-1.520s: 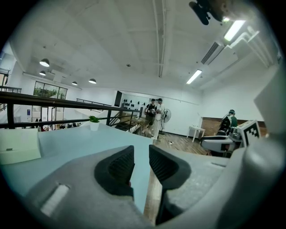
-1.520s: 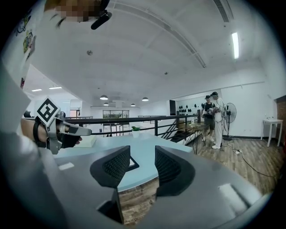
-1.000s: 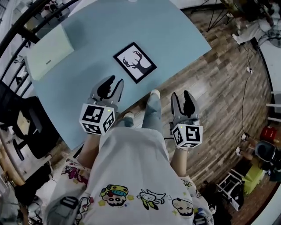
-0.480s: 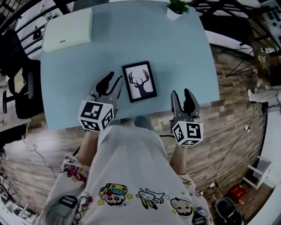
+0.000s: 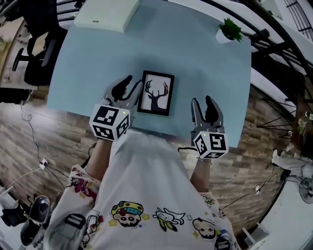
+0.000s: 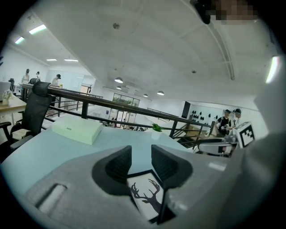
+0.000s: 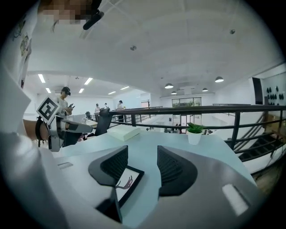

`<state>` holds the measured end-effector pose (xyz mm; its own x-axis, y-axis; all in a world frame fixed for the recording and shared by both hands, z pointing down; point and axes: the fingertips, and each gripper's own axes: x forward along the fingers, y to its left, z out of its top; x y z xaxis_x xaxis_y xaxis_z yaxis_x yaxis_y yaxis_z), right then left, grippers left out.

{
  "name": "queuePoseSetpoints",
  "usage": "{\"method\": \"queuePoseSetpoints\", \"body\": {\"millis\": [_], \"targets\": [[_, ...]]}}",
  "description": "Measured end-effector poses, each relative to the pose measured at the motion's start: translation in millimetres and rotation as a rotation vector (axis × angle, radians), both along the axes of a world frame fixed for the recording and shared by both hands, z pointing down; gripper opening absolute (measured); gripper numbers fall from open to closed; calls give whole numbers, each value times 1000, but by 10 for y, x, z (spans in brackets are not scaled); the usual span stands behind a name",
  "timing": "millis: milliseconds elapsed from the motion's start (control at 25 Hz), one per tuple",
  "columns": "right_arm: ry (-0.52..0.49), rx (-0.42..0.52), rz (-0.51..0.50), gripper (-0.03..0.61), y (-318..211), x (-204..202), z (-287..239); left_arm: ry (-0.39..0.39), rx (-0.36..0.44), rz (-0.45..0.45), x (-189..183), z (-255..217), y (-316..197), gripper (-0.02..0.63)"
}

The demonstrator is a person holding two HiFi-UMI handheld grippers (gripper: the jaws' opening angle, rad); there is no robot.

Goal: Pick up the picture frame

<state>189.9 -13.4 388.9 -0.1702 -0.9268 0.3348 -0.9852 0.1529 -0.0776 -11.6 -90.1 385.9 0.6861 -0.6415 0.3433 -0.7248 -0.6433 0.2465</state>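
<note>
Black-edged picture frame (image 5: pixel 156 93) with a stag silhouette lies flat near the front edge of the pale blue table (image 5: pixel 205 63) — untouched, so the whole pick-up is left. Left gripper (image 5: pixel 133 83) hovers just beside its left side, right gripper (image 5: pixel 203 101) well off to its right, both with jaws apart and empty — the mark on the far pale box (image 5: pixel 107 13) is too small to read

My table (image 5: pixel 195 63) is pale blue and fills the upper middle of the head view. A flat pale green box (image 5: pixel 105 14) lies at its upper left corner, and a small potted plant (image 5: pixel 229 30) stands at its upper right corner. A black office chair (image 5: pixel 39 56) sits off its left edge on the wood floor (image 5: pixel 54 132). Black railing (image 5: pixel 281 46) curves along the upper right.
</note>
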Motion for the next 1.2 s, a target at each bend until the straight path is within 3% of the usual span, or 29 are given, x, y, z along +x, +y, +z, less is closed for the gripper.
{"method": "queuePoseSetpoints", "body": {"millis": [440,1200], "targets": [[-54,-3,-133,202,-250,-92,85,-76,-51,-74,-16,222,100,130],[-102,-99,-119,202,-222,-316,468,-129,-158,-15,-8,712,68,130]]}}
